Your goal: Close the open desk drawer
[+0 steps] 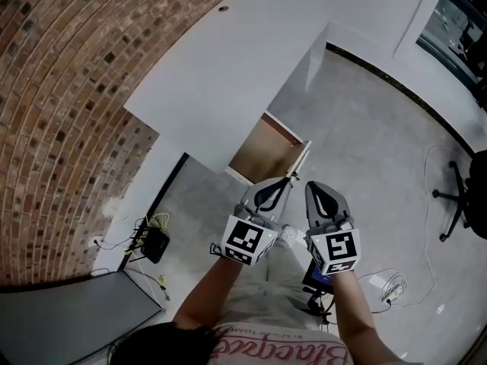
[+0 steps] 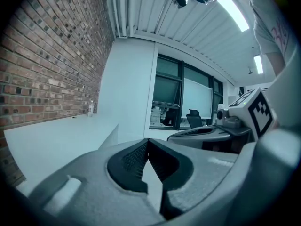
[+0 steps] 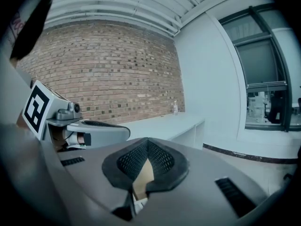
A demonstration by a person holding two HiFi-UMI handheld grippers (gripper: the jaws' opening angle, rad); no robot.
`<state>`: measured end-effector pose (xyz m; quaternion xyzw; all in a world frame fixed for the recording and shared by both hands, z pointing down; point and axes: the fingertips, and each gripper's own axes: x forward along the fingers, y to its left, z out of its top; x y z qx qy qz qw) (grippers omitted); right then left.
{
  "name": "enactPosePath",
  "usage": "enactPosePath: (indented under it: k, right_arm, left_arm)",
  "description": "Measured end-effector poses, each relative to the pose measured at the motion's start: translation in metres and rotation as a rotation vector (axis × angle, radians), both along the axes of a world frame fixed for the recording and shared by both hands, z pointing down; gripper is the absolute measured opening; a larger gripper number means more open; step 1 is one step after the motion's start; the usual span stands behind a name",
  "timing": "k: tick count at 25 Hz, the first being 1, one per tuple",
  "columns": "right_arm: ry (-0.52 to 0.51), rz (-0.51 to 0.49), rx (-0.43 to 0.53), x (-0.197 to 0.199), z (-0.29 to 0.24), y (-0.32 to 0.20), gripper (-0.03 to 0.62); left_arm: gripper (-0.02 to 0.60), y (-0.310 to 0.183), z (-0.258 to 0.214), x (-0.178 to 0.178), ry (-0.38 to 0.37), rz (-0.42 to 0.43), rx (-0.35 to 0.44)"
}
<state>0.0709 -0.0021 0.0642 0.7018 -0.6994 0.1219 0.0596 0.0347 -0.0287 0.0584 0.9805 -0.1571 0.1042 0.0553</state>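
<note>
Since it hangs under the long white desk (image 1: 221,74) by the brick wall (image 1: 68,90), the open drawer with the brown wooden inside (image 1: 265,149) juts out toward the near side. Its white front panel (image 1: 300,160) lies just beyond both tools. It should be stiff, fairly light (what shows of it looks empty) and run on slides, so a flat push on that panel suits better than a grip. The grey left gripper (image 1: 278,187) and grey right gripper (image 1: 315,190) both have their jaws pressed together on nothing.

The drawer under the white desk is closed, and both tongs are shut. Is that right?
No: the drawer stands open, as the head view shows. The desk is white; the left tongs and right tongs are shut.
</note>
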Motion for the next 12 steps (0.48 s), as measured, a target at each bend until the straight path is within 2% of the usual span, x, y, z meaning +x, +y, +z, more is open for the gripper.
enactPosePath:
  k: [12]
  right_arm:
    - [-0.004, 0.018, -0.05, 0.012, 0.089, -0.021, 0.012]
  left_arm:
    - [0.006, -0.028, 0.084, 0.007, -0.066, 0.036, -0.03]
